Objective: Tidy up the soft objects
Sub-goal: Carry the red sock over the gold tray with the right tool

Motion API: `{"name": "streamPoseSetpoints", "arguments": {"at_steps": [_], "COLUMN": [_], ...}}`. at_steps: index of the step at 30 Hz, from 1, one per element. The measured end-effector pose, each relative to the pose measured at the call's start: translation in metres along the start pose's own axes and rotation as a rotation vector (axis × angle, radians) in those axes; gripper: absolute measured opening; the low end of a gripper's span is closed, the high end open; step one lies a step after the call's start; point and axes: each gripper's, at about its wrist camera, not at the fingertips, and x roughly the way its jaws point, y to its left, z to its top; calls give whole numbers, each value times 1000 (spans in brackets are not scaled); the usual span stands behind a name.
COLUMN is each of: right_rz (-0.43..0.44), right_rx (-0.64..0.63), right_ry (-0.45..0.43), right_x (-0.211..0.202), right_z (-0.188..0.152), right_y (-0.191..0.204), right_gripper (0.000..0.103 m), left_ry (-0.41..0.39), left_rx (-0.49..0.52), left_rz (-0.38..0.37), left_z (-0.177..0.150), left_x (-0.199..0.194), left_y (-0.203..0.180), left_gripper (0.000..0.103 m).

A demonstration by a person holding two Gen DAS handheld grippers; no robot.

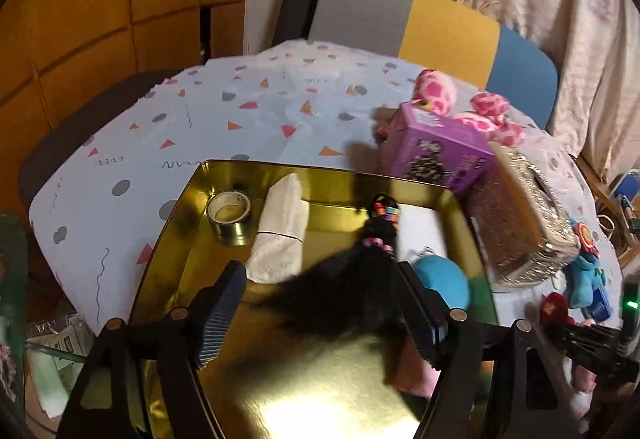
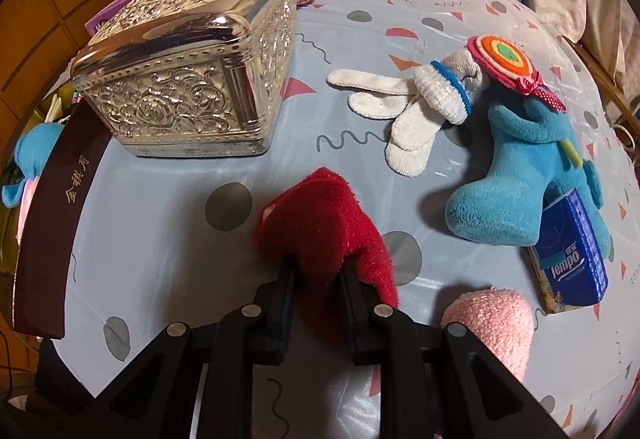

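**Mia:** What is the left gripper [image 1: 320,303] doing?

**Ben:** Its jaws stand wide apart over the gold tin [image 1: 192,191] in the middle of the frame. A black hair bundle [image 1: 360,271] with bright bands lies blurry between them. The pads do not press it. I think it is being dropped in.

**Mia:** What else is in the tin?

**Ben:** A tape roll [image 1: 229,217], a white cloth [image 1: 282,231] and a blue plush [image 1: 442,281].

**Mia:** And the right gripper [image 2: 316,271]?

**Ben:** It pinches a red plush [image 2: 320,215] low in the middle of its frame, jaws almost closed on it.

**Mia:** What comes next?

**Ben:** I guess the red plush goes up and over to the tin at the far left edge. It must clear the silver box [image 2: 184,79]. The white gloves [image 2: 400,111] and blue toy [image 2: 520,175] wait at the right.
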Motion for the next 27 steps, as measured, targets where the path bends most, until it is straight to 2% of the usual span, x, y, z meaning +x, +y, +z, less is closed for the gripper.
{"name": "streamPoseSetpoints", "arguments": {"at_steps": [5, 10, 14, 17, 22, 27], "right_rz": [-26, -62, -80, -63, 18, 124], "right_rx": [-12, -15, 11, 63, 156, 133], "right_ry": [-12, -26, -32, -35, -85, -159], "right_x": [-1, -2, -3, -7, -28, -59], "right_z": [-4, -9, -12, -10, -4, 15], "right_y": [8, 17, 24, 23, 19, 43], "right_gripper": [21, 20, 18, 16, 15, 15], "left_ry": [-57, -84, -82, -77, -74, -70], "left_rx": [30, 64, 62, 51, 34, 13], "left_rz": [8, 15, 19, 26, 31, 28], "left_z": [-14, -26, -31, -32, -35, -36], "left_x": [-21, -33, -35, -34, -34, -32], "left_y": [-18, -26, -22, -17, -9, 1], "left_gripper": [88, 93, 93, 93, 93, 93]}}
